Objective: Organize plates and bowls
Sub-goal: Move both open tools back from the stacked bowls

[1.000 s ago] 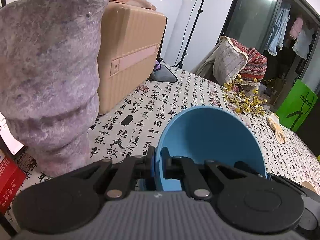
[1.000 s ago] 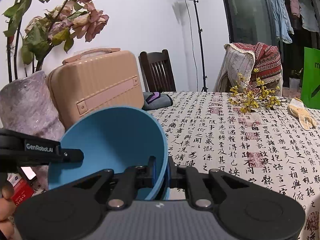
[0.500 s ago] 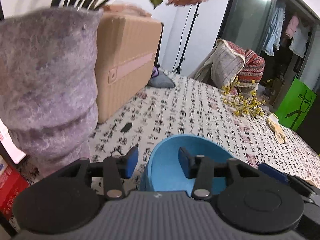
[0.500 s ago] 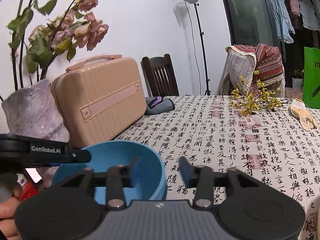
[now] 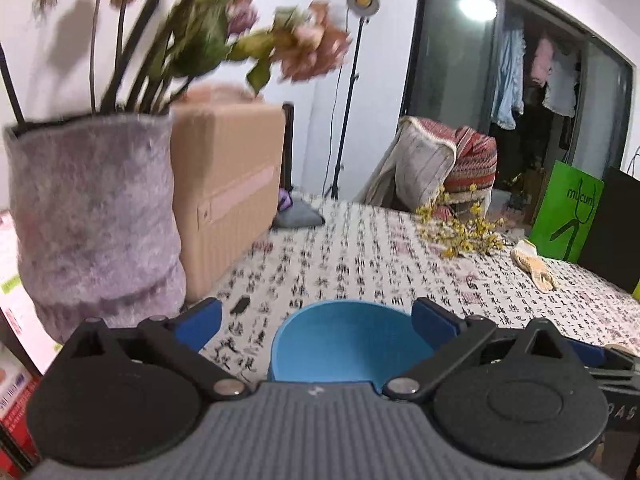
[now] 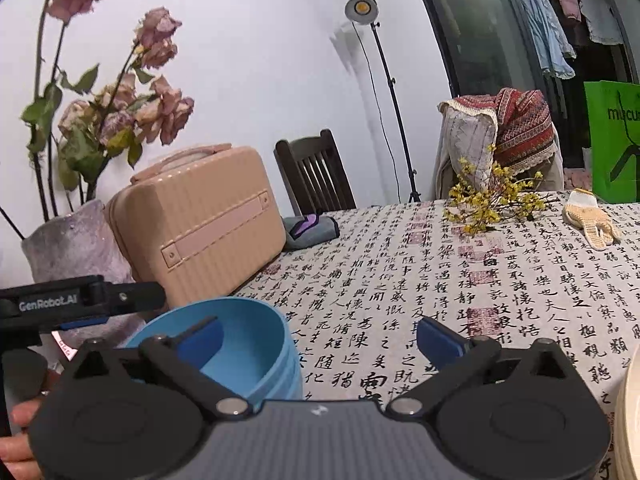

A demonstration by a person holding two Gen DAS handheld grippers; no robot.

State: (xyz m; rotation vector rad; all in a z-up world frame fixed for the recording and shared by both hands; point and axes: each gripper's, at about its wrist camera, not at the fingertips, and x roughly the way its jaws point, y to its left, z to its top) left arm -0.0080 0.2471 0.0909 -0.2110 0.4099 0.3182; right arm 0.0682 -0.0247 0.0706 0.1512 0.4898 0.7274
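A blue bowl (image 5: 348, 344) stands upright on the calligraphy tablecloth, just ahead of my left gripper (image 5: 316, 320), whose wide-open fingers sit one to each side of it without touching. In the right wrist view the same blue bowl (image 6: 240, 340) is at lower left, and ridges on its side suggest other bowls nested under it. My right gripper (image 6: 320, 338) is open, with its left finger (image 6: 202, 338) in front of the bowl's hollow and its right finger over the cloth. The left gripper's body (image 6: 80, 304) shows at the left edge above a hand (image 6: 18, 420).
A purple-grey vase (image 5: 92, 216) of dried roses and a beige suitcase (image 6: 200, 224) stand close on the left. A cream plate's rim (image 6: 630, 420) shows at the right edge. Farther back lie a grey pouch (image 6: 310, 230), yellow flower sprigs (image 6: 488, 200) and a glove (image 6: 592, 224).
Both grippers, shut on the tilted bowl's rim a second ago, have opened and let it go. The bowl now stands upright and lower, and both grippers have drawn back and up.
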